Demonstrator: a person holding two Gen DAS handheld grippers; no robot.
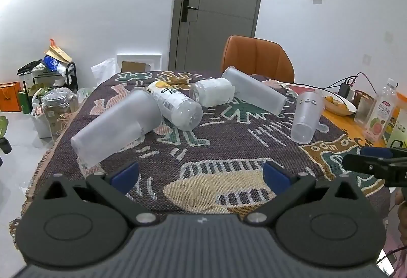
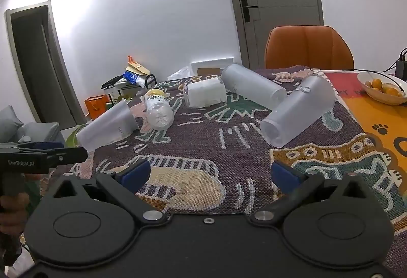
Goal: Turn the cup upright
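Your left gripper [image 1: 201, 173] and right gripper [image 2: 209, 173] both hold their jaws wide apart, gripping nothing. The cup [image 2: 297, 111] lies on its side ahead of your right jaws, slightly right, well apart. It rests on a patterned cloth [image 2: 203, 135]; beyond stand an orange chair [image 2: 307, 46] and a grey door [image 2: 277, 1].

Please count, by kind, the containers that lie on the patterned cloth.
Frosted cups: 3
Labelled bottle with yellow cap: 1
Clear bottle with white wrap: 1
Total: 5, all lying on their sides.
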